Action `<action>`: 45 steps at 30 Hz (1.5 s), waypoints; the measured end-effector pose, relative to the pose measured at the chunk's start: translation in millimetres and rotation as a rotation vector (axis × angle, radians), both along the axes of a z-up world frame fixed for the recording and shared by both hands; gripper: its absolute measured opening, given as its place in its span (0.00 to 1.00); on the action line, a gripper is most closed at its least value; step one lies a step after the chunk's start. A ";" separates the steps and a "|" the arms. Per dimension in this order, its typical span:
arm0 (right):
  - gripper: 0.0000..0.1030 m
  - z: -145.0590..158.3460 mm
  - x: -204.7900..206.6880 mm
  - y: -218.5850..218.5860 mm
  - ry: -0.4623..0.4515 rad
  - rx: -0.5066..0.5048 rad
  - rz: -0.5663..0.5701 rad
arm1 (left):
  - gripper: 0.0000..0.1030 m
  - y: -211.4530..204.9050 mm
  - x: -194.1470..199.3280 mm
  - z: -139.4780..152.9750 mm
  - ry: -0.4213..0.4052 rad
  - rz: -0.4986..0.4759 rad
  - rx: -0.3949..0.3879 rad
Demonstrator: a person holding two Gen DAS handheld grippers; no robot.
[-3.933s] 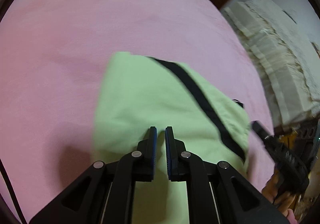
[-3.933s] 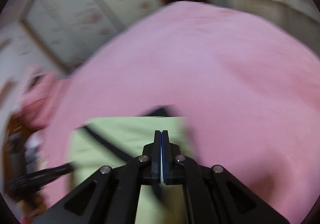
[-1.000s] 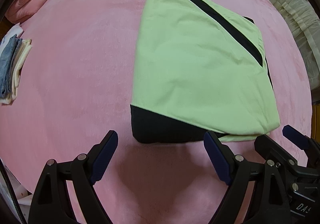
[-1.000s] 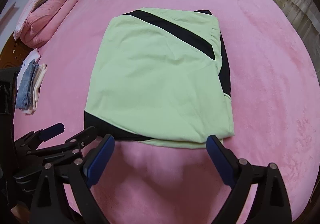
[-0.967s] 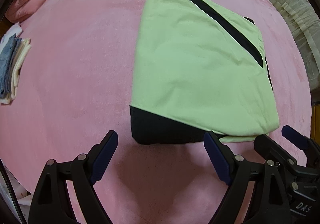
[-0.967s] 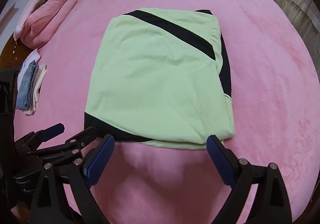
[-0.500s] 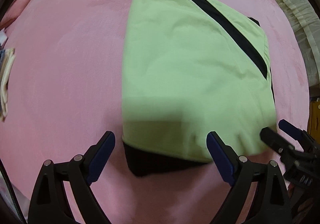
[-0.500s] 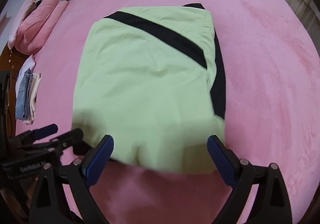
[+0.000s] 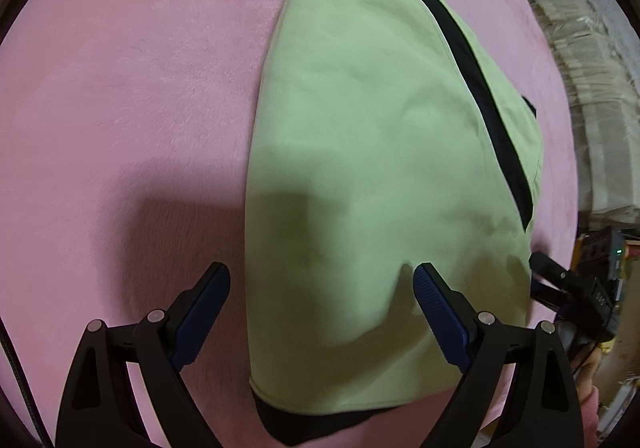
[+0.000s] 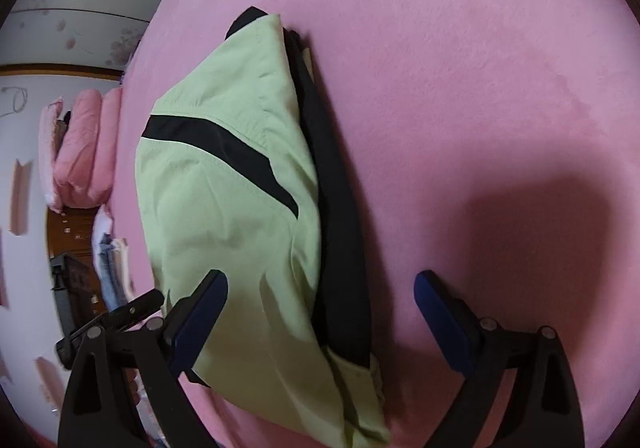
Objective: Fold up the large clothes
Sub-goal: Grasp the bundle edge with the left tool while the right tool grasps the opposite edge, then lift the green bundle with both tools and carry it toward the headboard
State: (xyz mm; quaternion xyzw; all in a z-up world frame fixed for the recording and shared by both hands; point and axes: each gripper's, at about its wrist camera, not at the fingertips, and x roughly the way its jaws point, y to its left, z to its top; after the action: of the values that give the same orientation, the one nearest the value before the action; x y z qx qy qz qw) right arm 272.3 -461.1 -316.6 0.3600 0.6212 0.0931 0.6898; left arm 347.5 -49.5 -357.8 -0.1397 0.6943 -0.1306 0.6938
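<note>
A folded light green garment (image 9: 380, 167) with a black stripe lies flat on the pink bed cover (image 9: 120, 87). My left gripper (image 9: 320, 280) hovers open just above its near left corner. One pad is over the pink cover and the other over the green cloth. In the right wrist view the garment (image 10: 224, 207) shows a black layer along its right edge. My right gripper (image 10: 320, 280) stands open over that edge, near the front corner. Neither gripper holds cloth. A finger (image 9: 550, 268) of the right gripper shows at the garment's far side.
Pink pillows (image 10: 84, 151) and a small stack of folded clothes (image 10: 112, 264) lie at the bed's left side. Cream lace fabric (image 9: 592, 87) hangs beyond the right side. Bare pink cover (image 10: 480, 87) spreads around the garment.
Both grippers have dropped and moved in toward the garment's near edge, which now fills more of each view. The right wrist has rolled, so the garment looks tilted there. Both stay open.
</note>
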 end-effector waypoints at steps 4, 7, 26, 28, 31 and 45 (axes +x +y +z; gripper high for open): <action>0.92 -8.5 6.1 4.6 -0.027 0.099 0.035 | 0.89 1.1 5.6 -16.4 0.015 -0.009 -0.046; 0.92 -15.2 16.3 10.5 -0.042 0.160 0.054 | 0.89 -2.2 11.8 -26.7 0.016 -0.007 -0.093; 0.14 -5.2 28.1 38.9 -0.081 0.271 -0.019 | 0.38 -32.0 11.3 13.0 -0.009 -0.008 0.137; 0.14 15.8 26.9 52.8 -0.125 0.233 0.009 | 0.29 -41.7 7.5 27.4 -0.019 -0.029 0.171; 0.14 36.5 19.3 62.7 -0.149 0.200 0.006 | 0.26 -53.6 -2.2 49.7 -0.023 -0.061 0.210; 0.13 168.5 -90.4 49.4 -0.281 0.177 0.036 | 0.24 -81.5 -106.1 194.3 -0.072 -0.130 0.228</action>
State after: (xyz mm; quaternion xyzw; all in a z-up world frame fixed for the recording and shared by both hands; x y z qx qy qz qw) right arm 181.9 -411.7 -148.1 0.3917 0.5146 0.2093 0.7335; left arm 241.4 -131.0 -163.4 -0.0100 0.6871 -0.1005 0.7195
